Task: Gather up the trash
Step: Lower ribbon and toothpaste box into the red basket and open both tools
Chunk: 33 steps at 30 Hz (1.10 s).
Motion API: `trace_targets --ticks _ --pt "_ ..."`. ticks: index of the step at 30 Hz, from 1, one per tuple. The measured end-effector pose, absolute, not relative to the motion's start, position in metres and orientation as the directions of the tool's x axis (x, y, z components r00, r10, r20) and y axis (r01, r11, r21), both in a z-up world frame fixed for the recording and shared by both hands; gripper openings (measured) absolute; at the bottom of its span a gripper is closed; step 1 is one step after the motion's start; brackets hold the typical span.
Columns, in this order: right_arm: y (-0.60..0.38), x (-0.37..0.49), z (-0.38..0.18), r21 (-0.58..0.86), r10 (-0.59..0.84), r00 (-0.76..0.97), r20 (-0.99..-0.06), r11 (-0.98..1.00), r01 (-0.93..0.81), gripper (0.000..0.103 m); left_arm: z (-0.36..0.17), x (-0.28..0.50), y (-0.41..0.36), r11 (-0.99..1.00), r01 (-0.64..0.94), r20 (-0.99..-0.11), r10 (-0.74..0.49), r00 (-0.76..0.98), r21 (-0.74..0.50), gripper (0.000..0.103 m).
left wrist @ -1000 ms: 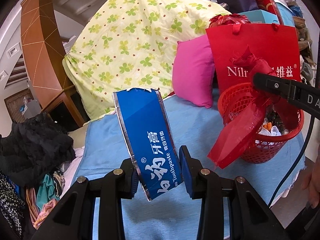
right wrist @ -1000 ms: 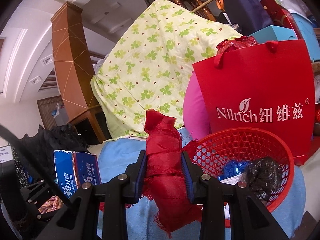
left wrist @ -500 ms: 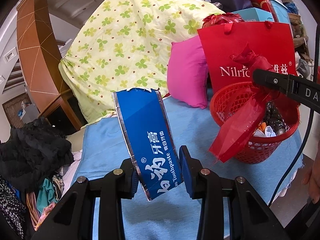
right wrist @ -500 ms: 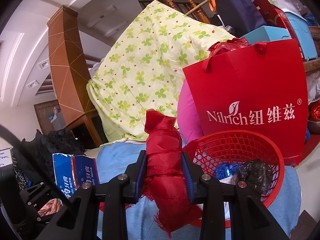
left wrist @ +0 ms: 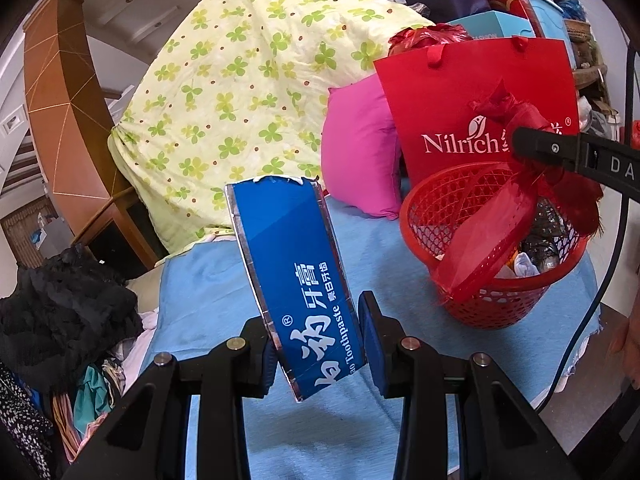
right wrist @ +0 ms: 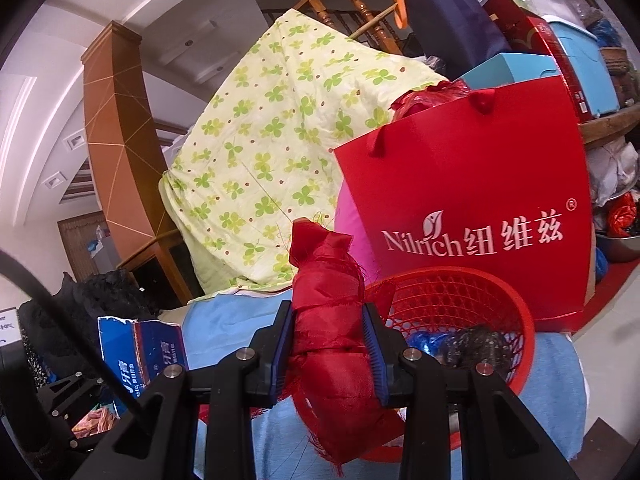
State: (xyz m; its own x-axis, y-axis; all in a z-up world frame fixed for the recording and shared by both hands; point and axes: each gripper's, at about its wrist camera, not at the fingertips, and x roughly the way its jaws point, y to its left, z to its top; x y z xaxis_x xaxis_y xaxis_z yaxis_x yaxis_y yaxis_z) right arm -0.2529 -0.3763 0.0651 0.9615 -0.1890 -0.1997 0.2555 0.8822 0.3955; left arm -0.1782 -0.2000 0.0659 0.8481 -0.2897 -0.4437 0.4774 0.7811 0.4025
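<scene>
My left gripper [left wrist: 318, 344] is shut on a blue toothpaste box [left wrist: 296, 276], held upright above the blue cloth. The box also shows in the right wrist view [right wrist: 140, 354] at the left. My right gripper [right wrist: 330, 354] is shut on a bundle of red fabric [right wrist: 332, 320] and holds it over the near rim of the red mesh basket [right wrist: 480, 300]. In the left wrist view the red fabric [left wrist: 488, 232] hangs from the right gripper over the basket [left wrist: 460, 200], which holds several pieces of trash.
A blue cloth [left wrist: 208, 288] covers the surface. A red Nilrich paper bag [left wrist: 460, 112], a pink pillow [left wrist: 360, 152] and a green-patterned quilt [left wrist: 240, 92] stand behind the basket. Dark clothes [left wrist: 68, 304] pile at the left.
Both grippers have moved a little closer to the basket with their loads. The red fabric now hangs further over the basket's rim.
</scene>
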Motion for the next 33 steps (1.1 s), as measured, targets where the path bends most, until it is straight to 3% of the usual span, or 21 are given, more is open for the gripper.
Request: trace_targets --ticks 33 --pt "-0.421 -0.284 0.059 0.509 -0.259 0.946 -0.196 0.798 0.323 0.037 0.070 -0.186 -0.244 0.716 0.546 -0.447 -0.355 0.821 0.435 0.039"
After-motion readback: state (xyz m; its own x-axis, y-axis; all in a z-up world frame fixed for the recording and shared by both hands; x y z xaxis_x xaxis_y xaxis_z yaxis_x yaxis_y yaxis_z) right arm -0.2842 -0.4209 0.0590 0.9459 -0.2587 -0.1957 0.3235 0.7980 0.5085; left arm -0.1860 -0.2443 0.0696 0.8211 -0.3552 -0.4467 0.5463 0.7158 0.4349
